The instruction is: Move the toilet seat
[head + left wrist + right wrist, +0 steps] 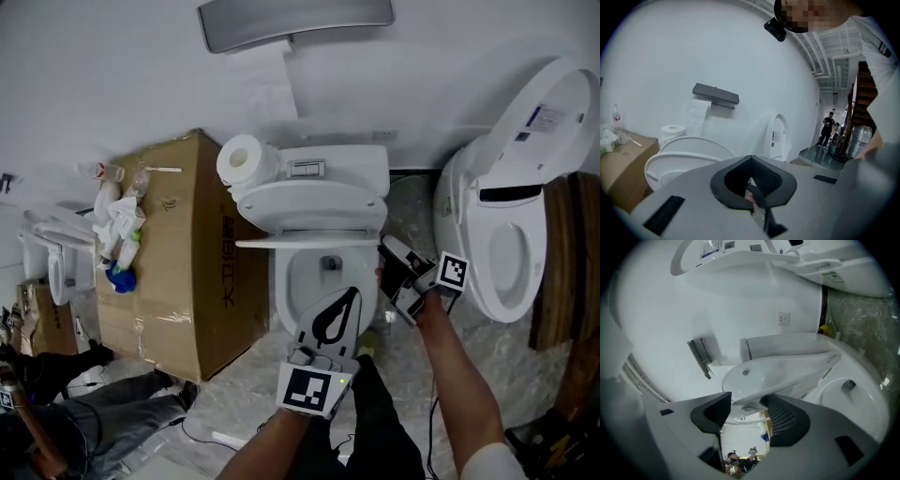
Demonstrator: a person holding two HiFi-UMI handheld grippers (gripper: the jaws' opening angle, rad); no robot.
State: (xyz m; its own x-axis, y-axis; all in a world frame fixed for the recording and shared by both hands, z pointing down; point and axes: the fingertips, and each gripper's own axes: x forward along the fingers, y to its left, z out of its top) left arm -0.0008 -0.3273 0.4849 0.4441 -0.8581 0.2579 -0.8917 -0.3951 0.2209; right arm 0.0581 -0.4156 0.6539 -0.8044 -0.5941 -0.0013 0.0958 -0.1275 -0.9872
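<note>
Centre of head view: white toilet [323,286], bowl open to the camera, tank [352,167] against the wall. Left of it 1 large cardboard box [187,262]; right of it a 2nd toilet [511,253] with its lid up. The toilet seat [309,242] sits part-raised with the lid [309,202] above it. Both tilt over the back half of the bowl, and from here I cannot tell whether they rest on the tank. Right gripper [386,258] is at the bowl's right side, just beside the seat's front corner. In its own view the tongs [745,404] stand wide with a clear gap, and the seat rim [797,373] crosses beyond the tips without pressing on either pad. Left gripper [354,295] hangs over the bowl's near edge, tongs closed tip to tip on nothing [751,161]. Toilet roll [242,159] stands on the tank's left end. Judgement: the step in hand is taking the seat at that right front corner. To do it well, slide 1 pad under and 1 over the seat rim only, leaving the lid out. Close firmly, then swing along the hinge arc slowly so it neither slams nor twists. The left gripper should clear the bowl first.
</note>
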